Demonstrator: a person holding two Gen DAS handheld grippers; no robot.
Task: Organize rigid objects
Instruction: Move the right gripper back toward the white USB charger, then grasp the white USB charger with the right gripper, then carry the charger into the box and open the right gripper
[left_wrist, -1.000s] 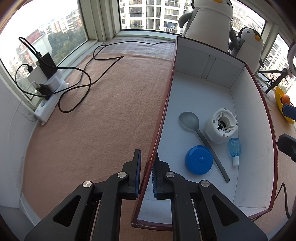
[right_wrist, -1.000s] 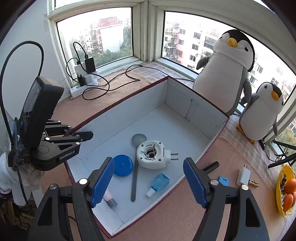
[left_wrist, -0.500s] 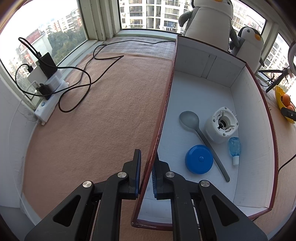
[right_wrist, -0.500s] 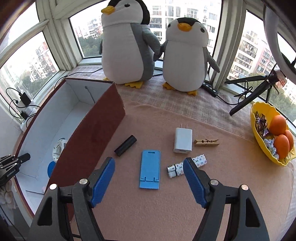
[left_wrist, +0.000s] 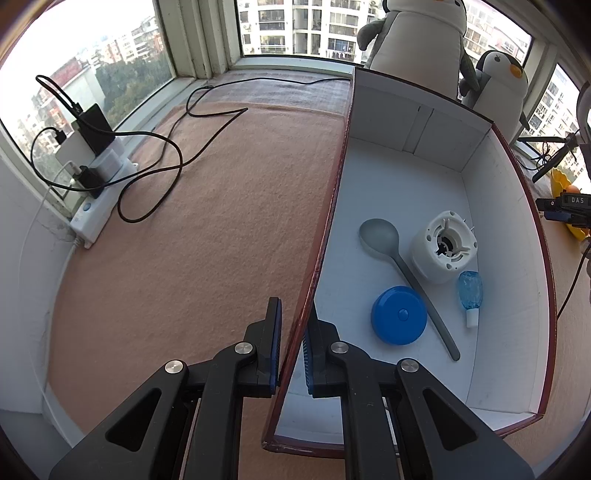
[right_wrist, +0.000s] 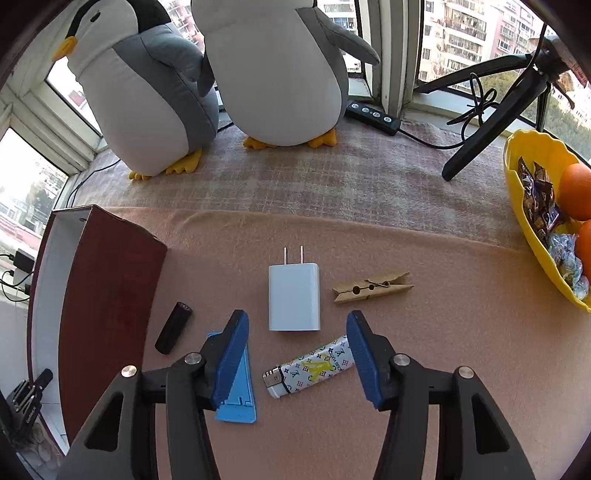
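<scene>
Maroon cardboard forms the outside of the box (left_wrist: 424, 192), whose long left wall is clamped between the blue pads of the left hand-held gripper (left_wrist: 291, 347). Inside, on the white floor, a grey spoon (left_wrist: 399, 266), a white round appliance part (left_wrist: 443, 251), a blue round lid (left_wrist: 399, 314) and a small blue bottle (left_wrist: 470, 295) are seen close together. The right hand-held gripper (right_wrist: 297, 354) is held above the peach-covered worktop (right_wrist: 443, 350) to the right of the box, its jaws closing with nothing pressed by the pads. A patterned lighter (right_wrist: 310, 367) lies between them, a white charger (right_wrist: 294, 297) just beyond. A blue phone stand (right_wrist: 236, 398), a black cylinder (right_wrist: 173, 326) and a wooden clothespin (right_wrist: 371, 288) lie nearby.
</scene>
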